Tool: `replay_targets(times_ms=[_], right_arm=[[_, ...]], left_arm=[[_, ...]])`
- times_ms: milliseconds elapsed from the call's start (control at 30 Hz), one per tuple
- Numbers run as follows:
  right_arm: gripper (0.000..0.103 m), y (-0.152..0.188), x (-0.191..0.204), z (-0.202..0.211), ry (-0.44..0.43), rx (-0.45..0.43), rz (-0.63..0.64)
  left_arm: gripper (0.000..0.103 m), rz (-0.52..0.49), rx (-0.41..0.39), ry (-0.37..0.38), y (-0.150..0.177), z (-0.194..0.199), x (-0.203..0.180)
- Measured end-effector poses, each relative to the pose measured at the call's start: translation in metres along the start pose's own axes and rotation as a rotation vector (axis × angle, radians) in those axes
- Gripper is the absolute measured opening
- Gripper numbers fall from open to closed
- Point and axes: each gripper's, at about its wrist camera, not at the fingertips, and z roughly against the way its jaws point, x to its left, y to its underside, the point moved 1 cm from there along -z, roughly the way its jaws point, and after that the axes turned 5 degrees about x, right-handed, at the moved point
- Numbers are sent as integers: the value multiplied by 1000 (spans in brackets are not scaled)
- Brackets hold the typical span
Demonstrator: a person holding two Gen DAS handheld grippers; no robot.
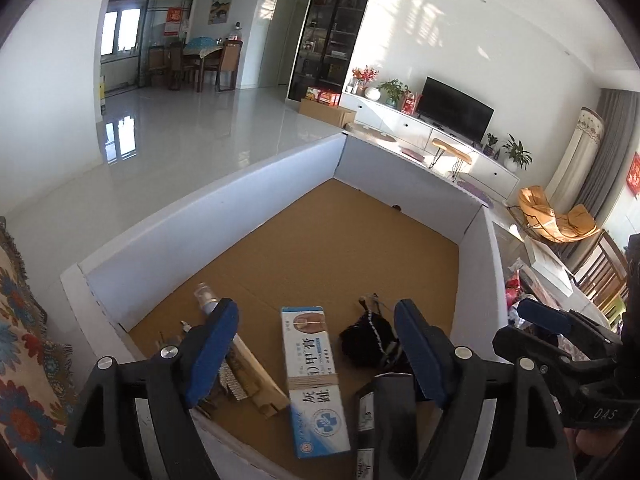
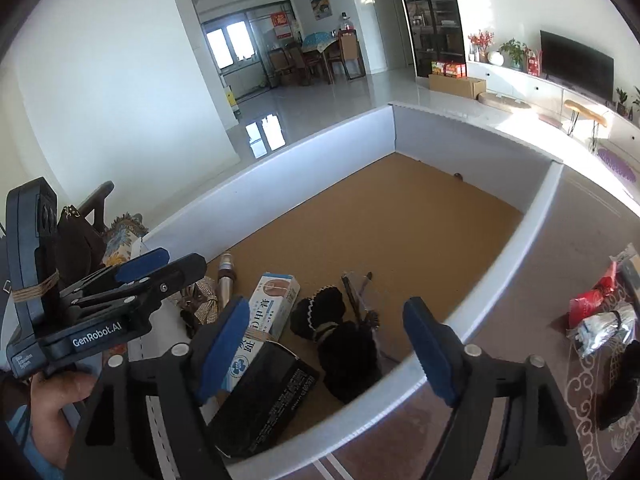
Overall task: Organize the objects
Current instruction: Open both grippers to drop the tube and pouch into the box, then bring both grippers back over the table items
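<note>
1. Your left gripper (image 1: 316, 356) fills the bottom of its own view, its blue-padded fingers (image 1: 212, 348) standing well apart with nothing pressed between them.
2. Your right gripper (image 2: 336, 352) is the same: fingers (image 2: 226, 344) spread wide, clamped on nothing.
3. Seen from the left wrist, the right gripper sits at 4 o'clock; seen from the right wrist, the left one sits at 9 o'clock, with your hand (image 2: 48, 408) under it.
4. Both point down into a white-walled cardboard box (image 1: 208, 216) with a brown floor, where the sorted things lie clustered at the near end.
5. A white and blue medicine carton (image 1: 314, 380), bound with twine round its middle, lies flat between your left fingers, running from 12 to 6 o'clock.
6. A black box with white print (image 2: 264, 400) lies at 6 o'clock in the right view, touching the carton's near end.
7. A black lace-trimmed fabric piece (image 2: 336, 340) rests just right of the carton, with a clear-wrapped stick item (image 2: 360, 292) beyond it.
8. At 9 o'clock of the carton lie a pale wooden piece (image 1: 256, 368) and a small metallic bottle (image 2: 226, 280); what else is in that heap you cannot make out.
9. The far half of the box floor shows only a small dark speck (image 2: 458, 176).
10. Outside the box at 3 o'clock in the right view, a red packet (image 2: 592, 300) and a silvery packet (image 2: 608, 328) lie on a patterned cloth (image 2: 588, 408).
</note>
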Motion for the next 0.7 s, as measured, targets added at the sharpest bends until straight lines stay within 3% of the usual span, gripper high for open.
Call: replay_targets(times_ms=[167, 300, 400, 500, 567, 700], right_arm=[[100, 74, -68, 55, 228, -42, -33], [100, 148, -151, 86, 466, 58, -120], [100, 194, -203, 112, 572, 115, -230], [100, 225, -235, 131, 637, 151, -315], [100, 236, -245, 136, 650, 170, -354], [103, 242, -247, 139, 640, 150, -401]], left_arm=[[80, -161, -38, 177, 16, 24, -92], [92, -292, -8, 348, 47, 30, -170], [93, -392, 71, 413, 78, 16, -225], [93, -519, 131, 411, 112, -6, -275], [93, -585, 165, 350, 130, -25, -300], [92, -626, 213, 267, 146, -58, -311]])
